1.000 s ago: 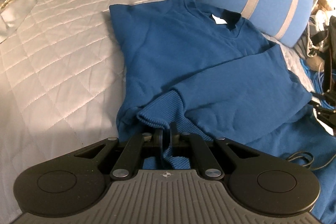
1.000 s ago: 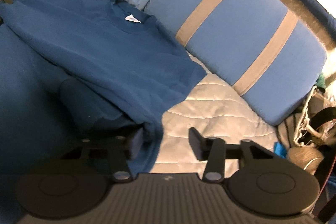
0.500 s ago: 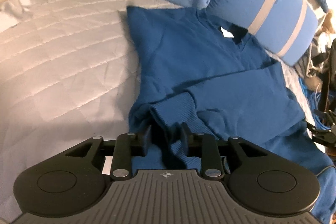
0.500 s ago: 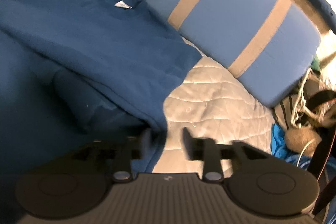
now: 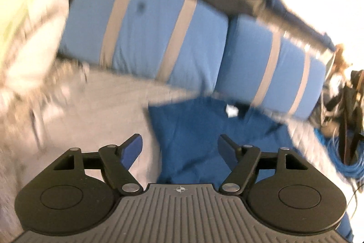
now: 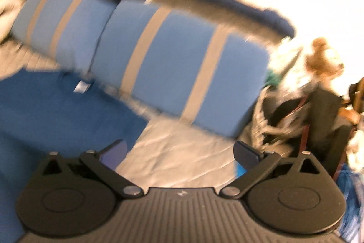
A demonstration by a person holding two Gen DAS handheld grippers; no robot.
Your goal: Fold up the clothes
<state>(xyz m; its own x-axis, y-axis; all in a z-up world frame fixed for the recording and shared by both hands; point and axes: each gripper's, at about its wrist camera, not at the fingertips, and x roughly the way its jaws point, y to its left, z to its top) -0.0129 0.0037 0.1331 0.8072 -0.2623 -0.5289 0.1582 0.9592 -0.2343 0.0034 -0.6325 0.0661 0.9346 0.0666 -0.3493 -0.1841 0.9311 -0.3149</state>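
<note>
The sweater (image 5: 204,140) lies on the bed (image 5: 102,111) ahead of the left tool (image 5: 179,149), two pillows (image 5: 159,38) behind it.

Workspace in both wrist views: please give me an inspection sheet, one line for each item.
Surface: quilted grey bedcover, creased.
Job's things: blue sweater lies flat on the bedcover, white neck label up; not held.
Clutter: two blue striped pillows behind the sweater; soft toy and bags at the bedside, blurred.
Grippers: left gripper open, right gripper open; both have just been opening, nothing between the jaws.
Cables: blue cable coil beside the bed.
Surroundings: pale wall; frames blurred.
</note>
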